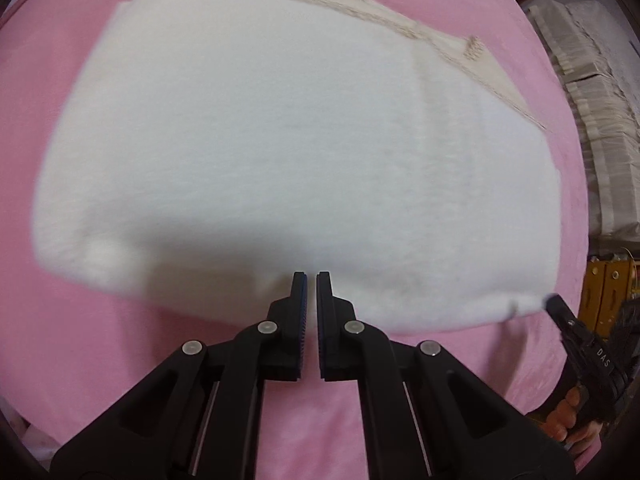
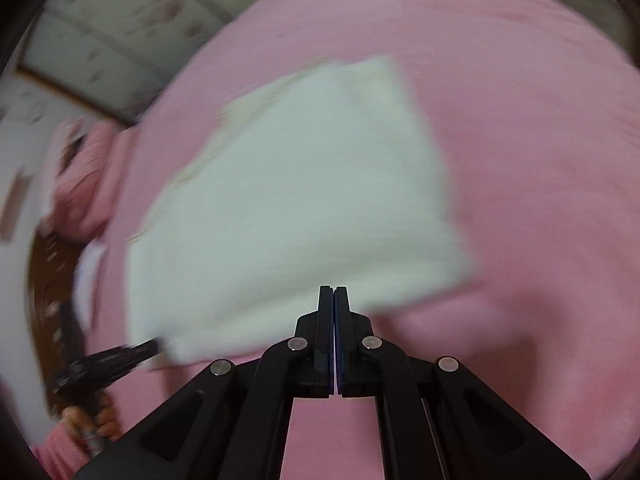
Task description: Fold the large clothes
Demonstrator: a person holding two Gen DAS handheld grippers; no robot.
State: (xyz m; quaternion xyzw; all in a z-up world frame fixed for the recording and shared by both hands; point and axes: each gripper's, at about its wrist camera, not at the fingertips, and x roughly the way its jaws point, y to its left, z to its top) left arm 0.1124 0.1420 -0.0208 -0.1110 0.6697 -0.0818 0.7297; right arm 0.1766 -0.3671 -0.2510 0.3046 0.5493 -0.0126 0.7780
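Two grippers work at the near edge of a folded white garment (image 1: 280,152) that lies flat on a pink bed cover (image 1: 60,360). On the left gripper (image 1: 311,280) the jaws stand slightly apart, a narrow gap between their blue-lined inner faces, and their tips sit at the garment's near hem; whether any cloth lies between them cannot be told, since the hem there is in shadow. On the right gripper (image 2: 333,290) the jaws are pressed together with no gap, their tips over the garment's near edge, and no cloth shows between them.

From the left wrist view, the right gripper comes in low at the right with its tip at the garment's near right corner, held by a hand (image 1: 568,420). A beige knitted trim (image 1: 400,28) runs along the garment's far side. Motion blur softens the right wrist view.
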